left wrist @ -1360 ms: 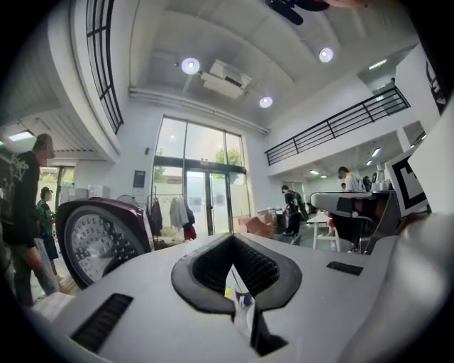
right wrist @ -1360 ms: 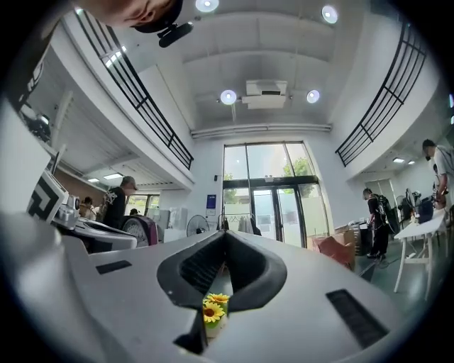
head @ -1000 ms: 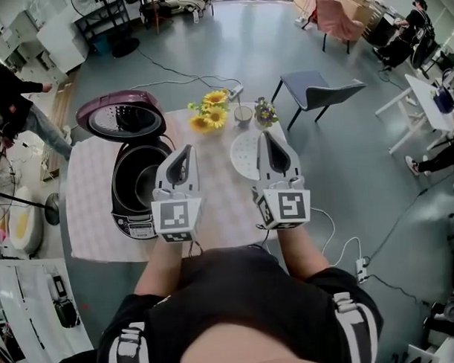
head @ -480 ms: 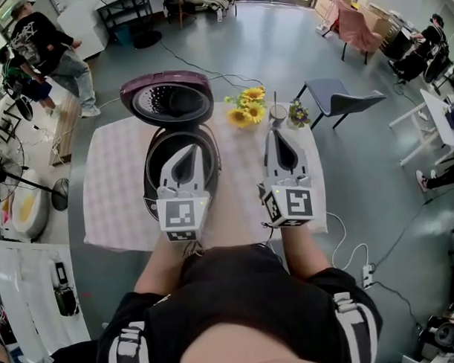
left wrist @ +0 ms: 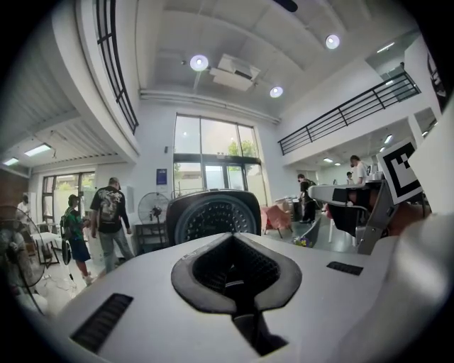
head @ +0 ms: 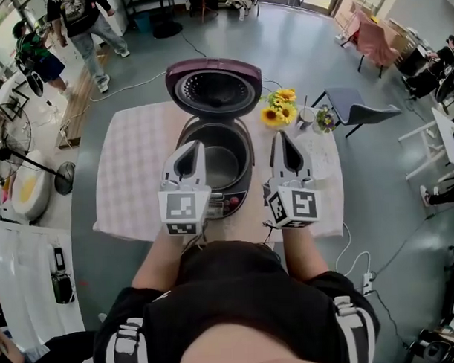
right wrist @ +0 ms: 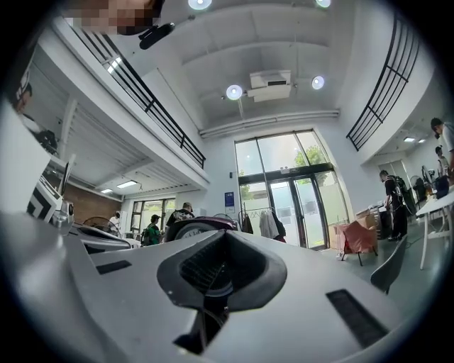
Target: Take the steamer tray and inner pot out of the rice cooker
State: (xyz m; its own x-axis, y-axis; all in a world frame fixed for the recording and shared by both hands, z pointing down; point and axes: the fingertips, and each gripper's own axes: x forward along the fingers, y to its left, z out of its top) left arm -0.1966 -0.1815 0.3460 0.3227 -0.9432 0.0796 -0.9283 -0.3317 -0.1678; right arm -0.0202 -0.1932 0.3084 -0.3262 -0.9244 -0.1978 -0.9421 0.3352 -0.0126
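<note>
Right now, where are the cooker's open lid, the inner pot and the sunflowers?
open lid (head: 215, 89): head view, on its perforated inner face.
inner pot (head: 225, 164): head view, on its bare inside.
sunflowers (head: 272, 117): head view, on the nearer bloom.

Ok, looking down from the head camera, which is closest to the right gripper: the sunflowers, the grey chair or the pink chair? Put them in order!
1. Sunflowers: on the table, just ahead of the right gripper.
2. Grey chair: on the floor, past the table's far right corner.
3. Pink chair: far back on the right.
</note>
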